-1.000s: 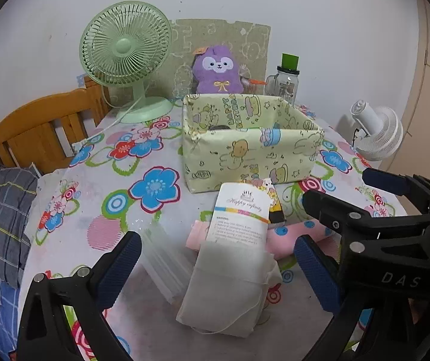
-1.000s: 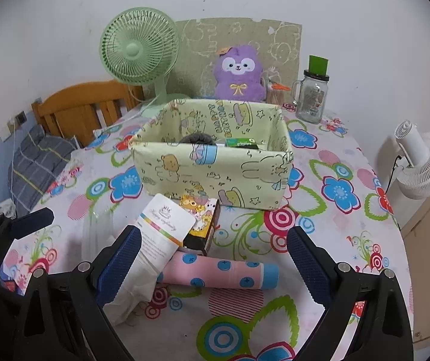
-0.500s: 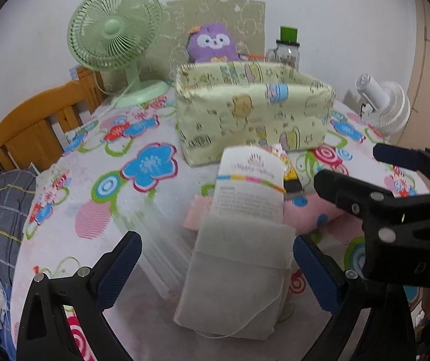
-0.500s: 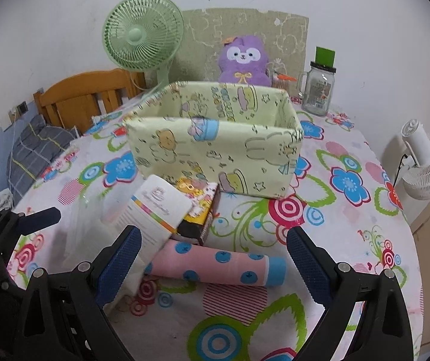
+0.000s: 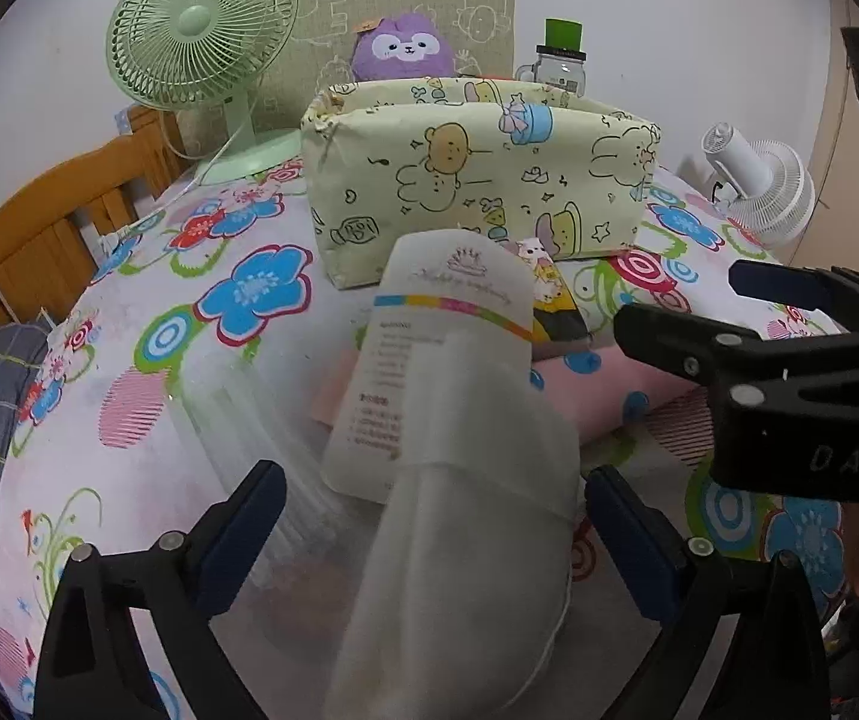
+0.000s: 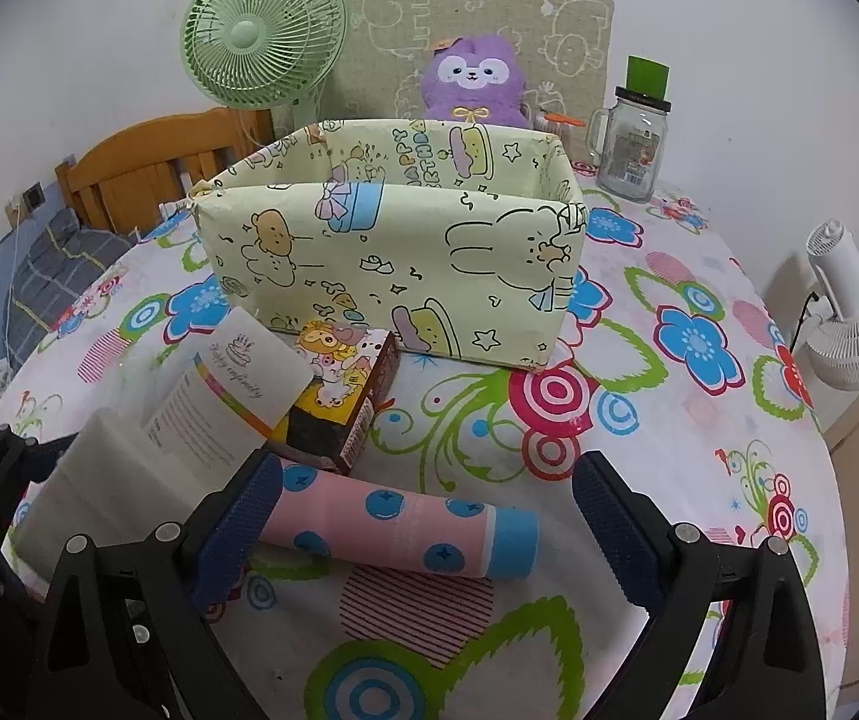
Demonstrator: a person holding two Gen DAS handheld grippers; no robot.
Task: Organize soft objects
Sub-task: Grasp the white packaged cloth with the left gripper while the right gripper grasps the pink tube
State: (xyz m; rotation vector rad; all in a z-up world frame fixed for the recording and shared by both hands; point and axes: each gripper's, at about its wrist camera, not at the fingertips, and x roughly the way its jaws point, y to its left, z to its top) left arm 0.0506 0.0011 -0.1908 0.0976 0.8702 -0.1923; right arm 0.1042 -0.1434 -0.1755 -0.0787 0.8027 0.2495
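Observation:
A white cloth pack with a printed card lies on the flowered table between the open fingers of my left gripper; it also shows in the right wrist view. A pink roll with blue dots lies between the open fingers of my right gripper, and it shows in the left wrist view. A small cartoon box sits behind them. The yellow cartoon-print bin stands further back. My right gripper shows in the left wrist view.
A green fan, a purple plush and a glass jar stand behind the bin. A white fan is beyond the table's right edge. A wooden chair back is at the left. A clear plastic bag lies left of the cloth pack.
Both grippers have moved lower and closer to the table. The cloth pack now lies between my left fingers, and the pink roll between my right fingers.

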